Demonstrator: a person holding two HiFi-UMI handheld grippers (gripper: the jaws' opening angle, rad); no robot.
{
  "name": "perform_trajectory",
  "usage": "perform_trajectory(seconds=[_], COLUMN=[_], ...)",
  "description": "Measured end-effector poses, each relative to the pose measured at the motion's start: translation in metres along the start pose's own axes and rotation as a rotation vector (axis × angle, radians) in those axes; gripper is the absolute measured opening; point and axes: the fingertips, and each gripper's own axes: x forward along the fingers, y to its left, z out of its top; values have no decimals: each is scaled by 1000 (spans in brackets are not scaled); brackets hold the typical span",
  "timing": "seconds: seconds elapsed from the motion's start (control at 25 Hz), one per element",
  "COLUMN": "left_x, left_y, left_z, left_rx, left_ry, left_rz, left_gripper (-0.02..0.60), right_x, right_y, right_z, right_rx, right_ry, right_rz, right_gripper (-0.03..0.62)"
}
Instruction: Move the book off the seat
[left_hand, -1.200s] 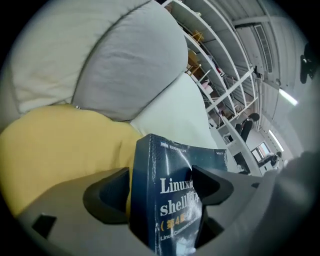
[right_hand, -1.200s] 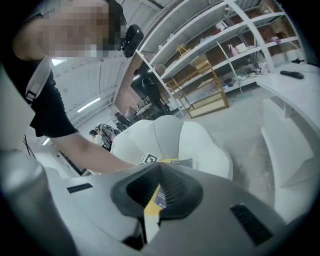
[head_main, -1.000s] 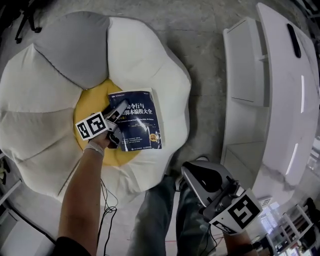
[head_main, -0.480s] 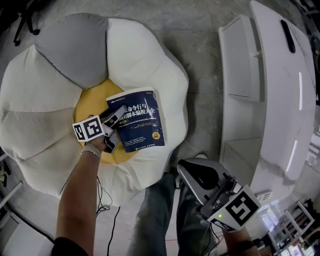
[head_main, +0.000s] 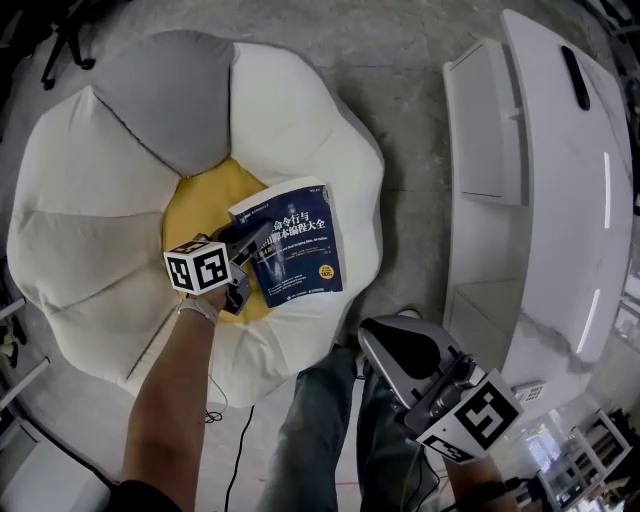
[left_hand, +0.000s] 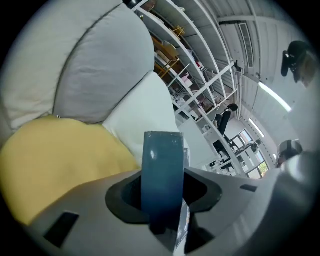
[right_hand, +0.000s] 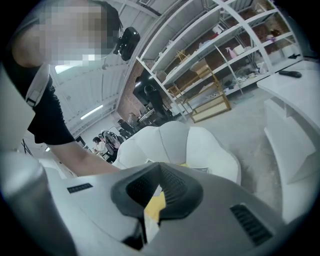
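Observation:
A dark blue book (head_main: 300, 245) with white print lies tilted over the yellow centre (head_main: 200, 205) of a flower-shaped white seat (head_main: 300, 110). My left gripper (head_main: 248, 250) grips the book's left edge; its jaws have just been closing and now press on the book. In the left gripper view the blue book (left_hand: 161, 165) stands edge-on between the jaws of the left gripper (left_hand: 162, 192). My right gripper (head_main: 395, 350) hangs off the seat at the lower right, above the person's legs, jaws together with nothing in them. It faces the seat (right_hand: 200, 145) in the right gripper view, the right gripper (right_hand: 156, 202) low in frame.
One petal of the seat is grey (head_main: 170, 90). A white desk or shelf unit (head_main: 540, 200) stands to the right with a black item (head_main: 573, 75) on top. The person's legs (head_main: 320, 430) and a thin cable (head_main: 225, 440) are on the concrete floor below the seat.
The left gripper has closed on the book's left edge and risen, shifting right. The book has moved right with it and turned a little. The right gripper has kept still.

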Motion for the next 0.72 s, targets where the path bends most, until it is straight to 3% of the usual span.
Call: perform_trajectory(seconds=[0.32, 0.72], left_x=[-15, -44], left_y=[-33, -102], left_z=[-6, -20], left_rx=[90, 119], left_ry=[-25, 2], left_rz=[99, 98], left_gripper=[170, 169], right_x=[-24, -61], right_y=[-1, -18], right_z=[11, 19], right_rx=[8, 17], right_ry=[-36, -55], right_rz=[2, -14], right_gripper=[5, 5])
